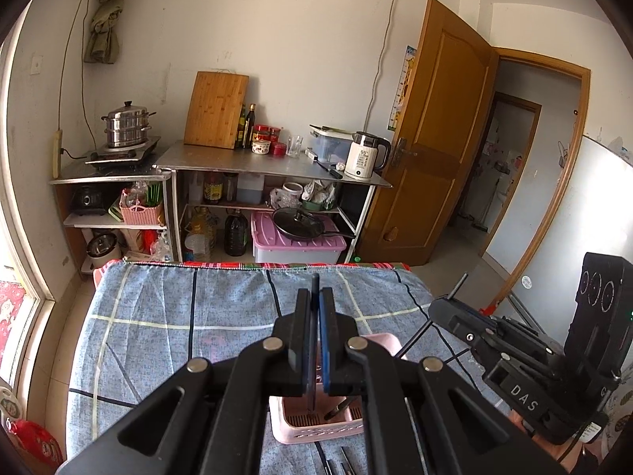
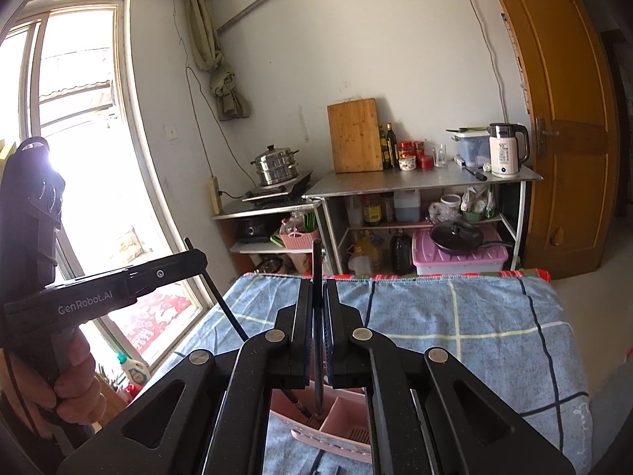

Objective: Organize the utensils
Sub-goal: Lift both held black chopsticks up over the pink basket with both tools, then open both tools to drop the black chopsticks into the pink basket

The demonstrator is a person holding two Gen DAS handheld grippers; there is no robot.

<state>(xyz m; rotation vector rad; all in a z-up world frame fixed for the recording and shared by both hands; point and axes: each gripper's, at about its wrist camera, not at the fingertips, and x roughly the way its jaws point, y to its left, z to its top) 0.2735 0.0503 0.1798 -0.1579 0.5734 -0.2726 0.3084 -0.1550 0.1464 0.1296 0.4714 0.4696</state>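
Observation:
My left gripper (image 1: 315,297) is shut on a thin dark chopstick (image 1: 315,283) that stands upright, its lower end inside the pink utensil basket (image 1: 316,431) below the fingers. My right gripper (image 2: 317,291) is shut on another dark chopstick (image 2: 317,261), also upright, with its lower tip in the same pink basket (image 2: 340,435), which has a divider. Another dark utensil leans inside the basket (image 1: 336,409). A few loose dark utensils (image 1: 344,463) lie on the cloth in front of the basket. Each gripper shows in the other's view, the right one (image 1: 514,356) and the left one (image 2: 107,289).
The basket sits on a table covered with a blue checked cloth (image 1: 178,316). Beyond the far edge stand metal kitchen shelves (image 1: 269,166) with a kettle, cutting board, pots and bottles. A wooden door (image 1: 435,138) is at the right, a window (image 2: 79,158) at the left.

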